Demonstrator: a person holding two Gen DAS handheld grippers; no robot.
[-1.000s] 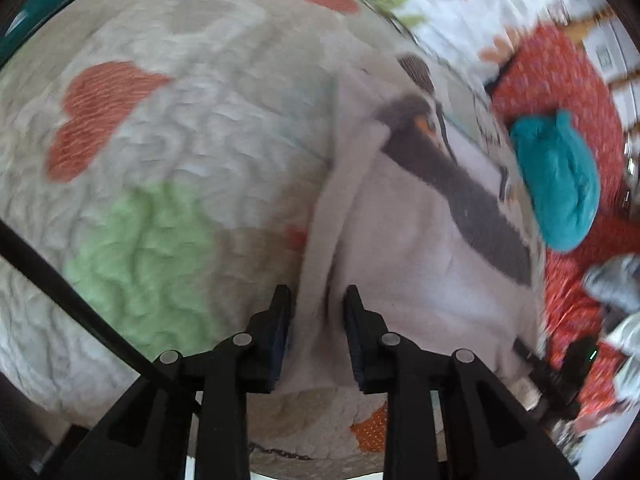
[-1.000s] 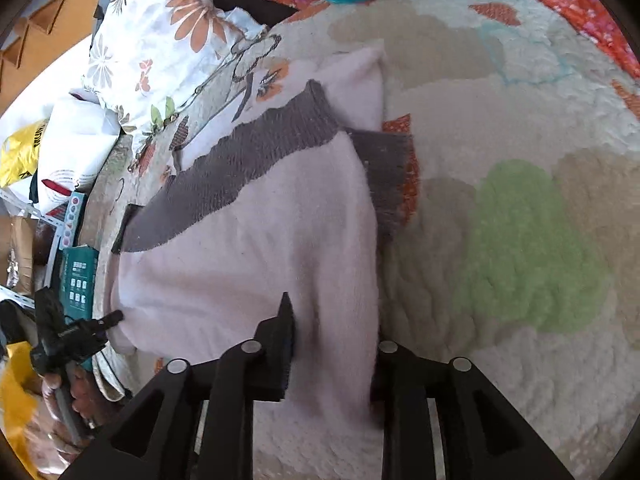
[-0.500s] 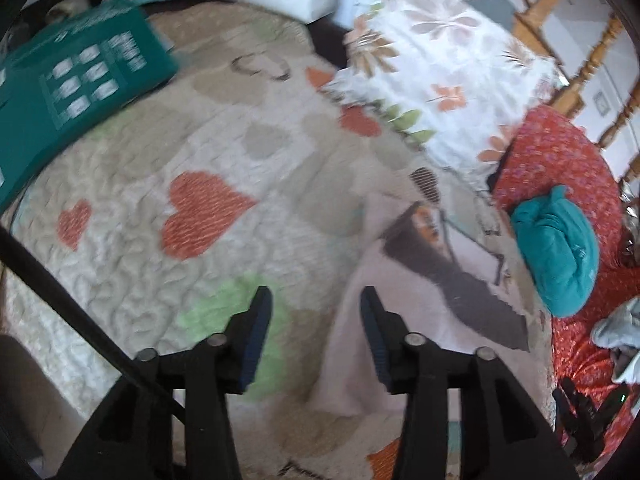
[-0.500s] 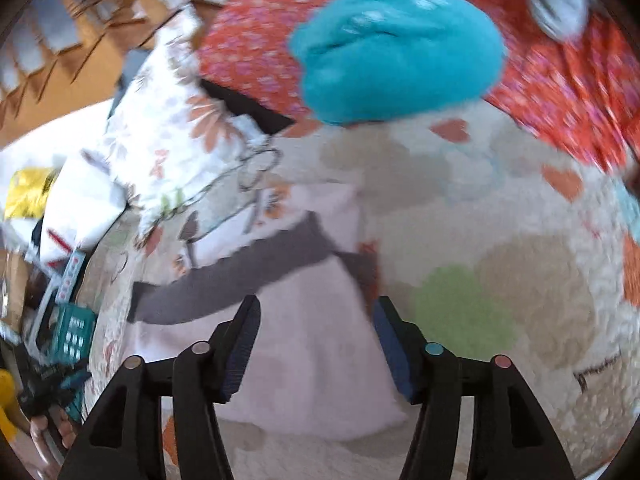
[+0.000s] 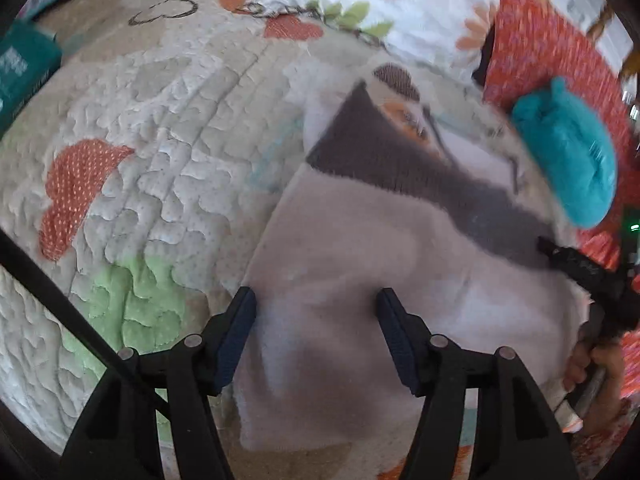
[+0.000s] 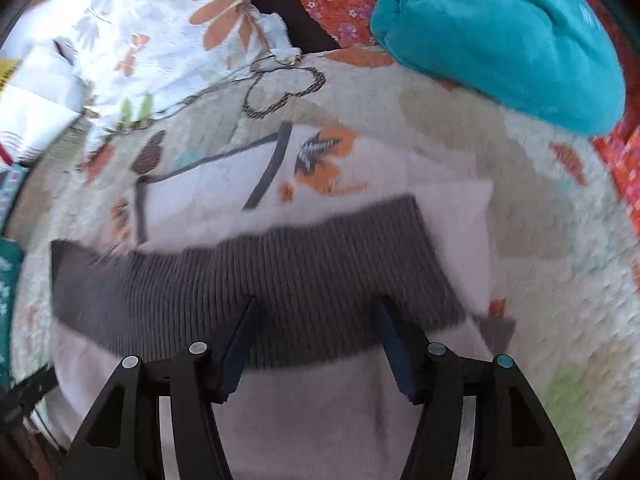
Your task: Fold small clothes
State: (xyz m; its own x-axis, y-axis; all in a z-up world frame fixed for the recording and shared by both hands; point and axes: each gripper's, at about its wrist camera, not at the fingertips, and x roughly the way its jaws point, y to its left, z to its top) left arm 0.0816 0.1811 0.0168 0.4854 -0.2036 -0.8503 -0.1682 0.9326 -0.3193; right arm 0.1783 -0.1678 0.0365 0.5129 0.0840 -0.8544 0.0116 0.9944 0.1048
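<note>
Blurred by motion throughout both views. Teal box (image 5: 22, 68) cut off at left edge, print unreadable. Hand (image 5: 596, 376) at right edge only partly in frame. Pale garment (image 6: 304, 420) hem hidden behind gripper arms, lower edge cropped.

Fuzzy knit garment (image 5: 360, 264), quilted bedspread (image 5: 160, 128)

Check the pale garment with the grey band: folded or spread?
Folded. The pale garment lies doubled on the quilt, grey band across its top layer.
</note>
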